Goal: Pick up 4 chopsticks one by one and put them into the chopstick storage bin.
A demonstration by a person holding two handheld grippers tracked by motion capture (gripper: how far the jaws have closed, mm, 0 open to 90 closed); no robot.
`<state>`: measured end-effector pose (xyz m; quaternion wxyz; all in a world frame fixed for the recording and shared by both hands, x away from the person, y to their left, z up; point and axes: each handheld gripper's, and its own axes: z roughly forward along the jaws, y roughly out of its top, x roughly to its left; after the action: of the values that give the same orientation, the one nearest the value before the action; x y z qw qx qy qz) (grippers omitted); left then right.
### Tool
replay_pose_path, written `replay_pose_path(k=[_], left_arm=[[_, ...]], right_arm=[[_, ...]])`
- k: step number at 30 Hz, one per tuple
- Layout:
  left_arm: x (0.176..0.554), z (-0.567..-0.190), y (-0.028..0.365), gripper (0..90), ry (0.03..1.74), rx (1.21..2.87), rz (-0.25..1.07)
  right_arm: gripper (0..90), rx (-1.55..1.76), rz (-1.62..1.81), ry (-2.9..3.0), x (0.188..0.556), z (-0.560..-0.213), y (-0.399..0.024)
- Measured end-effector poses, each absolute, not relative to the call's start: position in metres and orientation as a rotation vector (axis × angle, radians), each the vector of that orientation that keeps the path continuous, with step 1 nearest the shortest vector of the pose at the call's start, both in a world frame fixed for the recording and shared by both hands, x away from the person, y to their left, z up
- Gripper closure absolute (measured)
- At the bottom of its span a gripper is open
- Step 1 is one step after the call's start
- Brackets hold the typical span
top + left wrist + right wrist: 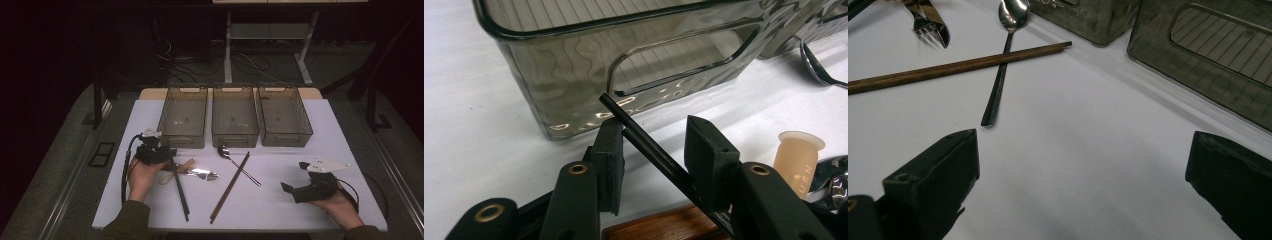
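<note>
Black chopsticks (649,147) lie on the white worktop (280,200) before 3 bins, between the left gripper (651,145), its jaws apart and not yet pressing. Right gripper (1083,170) rests wide open, holding nothing.

chopstick (644,145) between jaws, before bin (574,65)

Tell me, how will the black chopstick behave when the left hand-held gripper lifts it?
The black chopstick looks thin and straight, so probably stiff and light. It seems smooth and glossy, so it may slip or swivel between the pads of the left hand-held gripper. It is taken near one end, so the long free end will likely droop.
</note>
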<state>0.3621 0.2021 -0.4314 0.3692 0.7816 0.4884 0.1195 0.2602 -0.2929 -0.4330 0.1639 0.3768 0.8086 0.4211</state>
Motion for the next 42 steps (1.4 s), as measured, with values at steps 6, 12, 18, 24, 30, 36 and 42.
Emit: replay_pose_path(k=[6, 12, 18, 24, 30, 36, 42], left_arm=[[0.362, -0.431, 0.205, 60.7, 1.256, 2.002, 0.297], [0.362, -0.431, 0.206, 62.8, 1.252, 2.003, 0.283], [0.362, -0.43, 0.205, 63.6, 1.259, 2.008, 0.269], [0.36, -0.429, 0.201, 65.7, 1.244, 2.025, 0.263], [0.36, -0.43, 0.198, 67.1, 1.229, 2.033, 0.261], [0.361, -0.43, 0.196, 68.0, 1.213, 2.042, 0.26], [0.363, -0.43, 0.192, 69.6, 1.186, 2.052, 0.253]], right_arm=[[1.0, 1.073, 1.2, 2.305, 0.26, -0.433, -0.293], [1.0, 1.075, 1.202, 2.302, 0.26, -0.433, -0.293], [1.0, 1.075, 1.2, 2.304, 0.26, -0.433, -0.292], [1.0, 1.075, 1.196, 2.307, 0.26, -0.433, -0.292], [1.0, 1.076, 1.196, 2.306, 0.26, -0.433, -0.293], [1.0, 1.076, 1.196, 2.306, 0.26, -0.433, -0.293], [1.0, 1.075, 1.193, 2.308, 0.26, -0.433, -0.292]])
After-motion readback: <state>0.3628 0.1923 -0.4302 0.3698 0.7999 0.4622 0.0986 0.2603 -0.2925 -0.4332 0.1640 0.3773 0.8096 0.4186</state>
